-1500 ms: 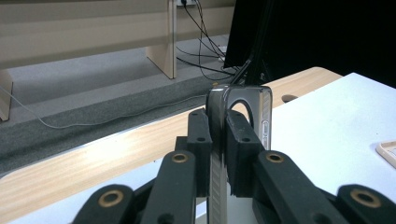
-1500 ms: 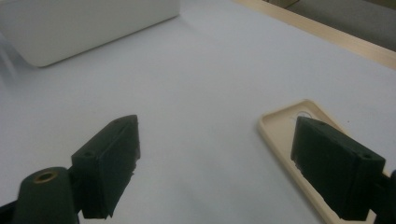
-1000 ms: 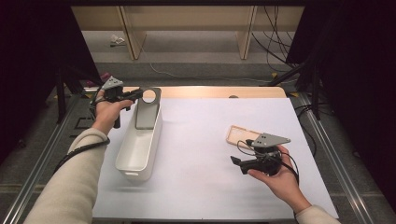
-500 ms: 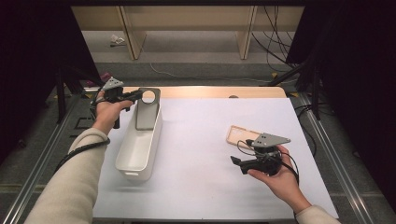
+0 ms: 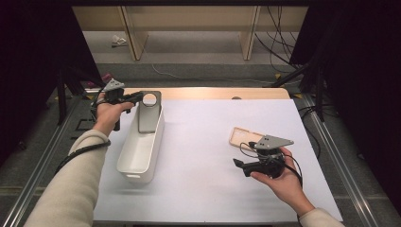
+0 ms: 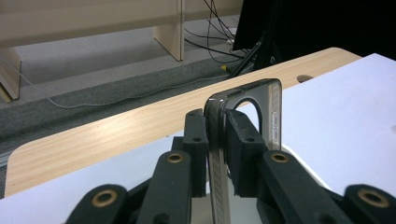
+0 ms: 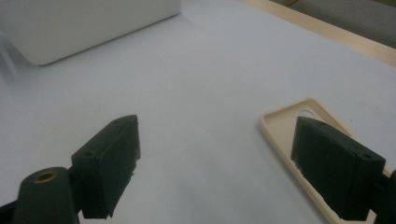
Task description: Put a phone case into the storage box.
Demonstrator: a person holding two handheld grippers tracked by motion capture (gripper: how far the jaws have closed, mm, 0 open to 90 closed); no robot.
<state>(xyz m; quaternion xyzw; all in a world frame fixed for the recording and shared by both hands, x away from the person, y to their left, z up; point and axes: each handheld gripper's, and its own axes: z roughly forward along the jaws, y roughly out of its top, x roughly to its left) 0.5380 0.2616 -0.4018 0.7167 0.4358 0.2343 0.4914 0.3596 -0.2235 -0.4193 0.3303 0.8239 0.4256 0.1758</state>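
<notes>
A grey phone case (image 5: 149,115) with a round hole hangs upright over the far end of a white bin (image 5: 136,161). My left gripper (image 5: 137,98) is shut on the case's top edge. In the left gripper view the case (image 6: 272,116) stands pinched between the jaws of my left gripper (image 6: 217,136). A beige phone case (image 5: 243,137) lies flat on the white table at the right. My right gripper (image 5: 239,165) hovers open just in front of it. In the right gripper view the beige case (image 7: 284,136) lies partly behind the right jaw, and my right gripper (image 7: 224,158) holds nothing.
The white table cover (image 5: 208,142) ends at a wooden strip (image 5: 213,93) at the far edge. Beyond are the floor, cables and wooden furniture legs. Metal rails run along both table sides. The bin's wall (image 7: 84,23) appears at the top left of the right gripper view.
</notes>
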